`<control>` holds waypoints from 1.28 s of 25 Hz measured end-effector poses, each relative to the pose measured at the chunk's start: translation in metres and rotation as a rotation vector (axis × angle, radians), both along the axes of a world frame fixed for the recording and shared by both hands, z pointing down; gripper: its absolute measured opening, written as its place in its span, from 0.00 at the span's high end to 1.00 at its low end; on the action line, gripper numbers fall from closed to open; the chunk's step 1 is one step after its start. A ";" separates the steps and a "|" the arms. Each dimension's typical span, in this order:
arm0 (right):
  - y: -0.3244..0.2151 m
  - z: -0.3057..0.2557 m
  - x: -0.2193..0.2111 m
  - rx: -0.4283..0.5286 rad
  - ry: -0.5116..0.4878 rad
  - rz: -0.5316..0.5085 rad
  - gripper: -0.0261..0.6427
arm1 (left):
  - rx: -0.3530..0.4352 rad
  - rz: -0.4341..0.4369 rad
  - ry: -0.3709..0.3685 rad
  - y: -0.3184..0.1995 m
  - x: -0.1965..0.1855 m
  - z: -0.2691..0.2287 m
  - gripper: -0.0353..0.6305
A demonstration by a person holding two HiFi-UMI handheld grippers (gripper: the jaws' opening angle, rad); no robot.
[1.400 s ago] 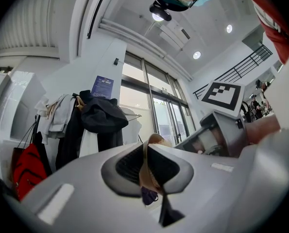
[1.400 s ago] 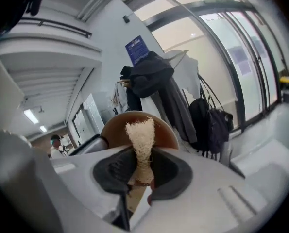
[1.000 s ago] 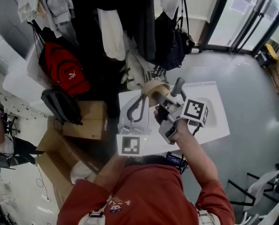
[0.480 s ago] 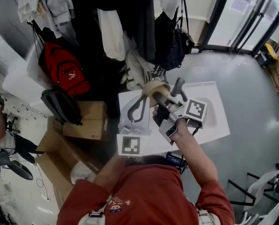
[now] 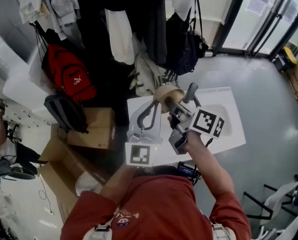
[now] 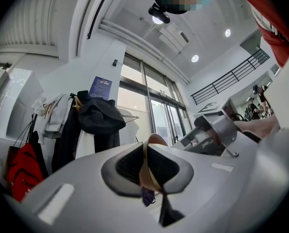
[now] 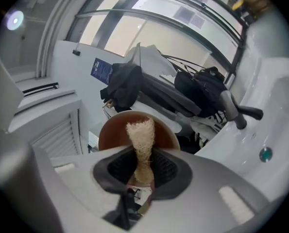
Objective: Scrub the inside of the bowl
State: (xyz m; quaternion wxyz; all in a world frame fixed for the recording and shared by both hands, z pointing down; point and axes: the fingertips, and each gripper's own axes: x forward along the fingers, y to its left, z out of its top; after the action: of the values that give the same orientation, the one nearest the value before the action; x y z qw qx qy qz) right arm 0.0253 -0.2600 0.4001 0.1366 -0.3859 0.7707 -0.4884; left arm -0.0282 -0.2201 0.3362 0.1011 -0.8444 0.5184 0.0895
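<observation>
As bowl [image 5: 167, 92] stays clamped, right claw [image 5: 174, 109] rolled

The bowl [image 5: 166, 93] is round, pale tan outside and reddish-brown inside. It is tipped on edge above the far left corner of the sink [image 5: 229, 100], its thin rim pinched in the left gripper [image 6: 146, 165]. The scrubber [image 7: 140, 132], a pale, coarse fibrous tuft, stands upright, clamped in the right gripper [image 7: 139, 168], also above the sink. Its tip shows against the bowl's open inside; whether they touch cannot be told.
</observation>
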 end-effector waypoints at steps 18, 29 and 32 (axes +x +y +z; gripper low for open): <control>-0.003 -0.023 -0.001 0.577 0.863 0.015 0.85 | -0.005 0.019 0.031 -0.002 -0.003 -0.002 0.90; -0.001 -0.025 -0.013 0.920 1.381 -0.044 0.85 | -0.026 0.039 0.026 -0.007 -0.004 0.002 0.90; 0.000 -0.024 -0.014 0.961 1.447 -0.047 0.85 | -0.024 0.043 0.022 -0.007 -0.005 0.002 0.90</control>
State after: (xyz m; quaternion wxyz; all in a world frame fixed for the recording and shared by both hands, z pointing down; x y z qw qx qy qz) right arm 0.0108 -0.2598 0.3759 -0.2491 -0.4861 0.7985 0.2530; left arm -0.0337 -0.2275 0.3387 0.0833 -0.8554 0.5024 0.0947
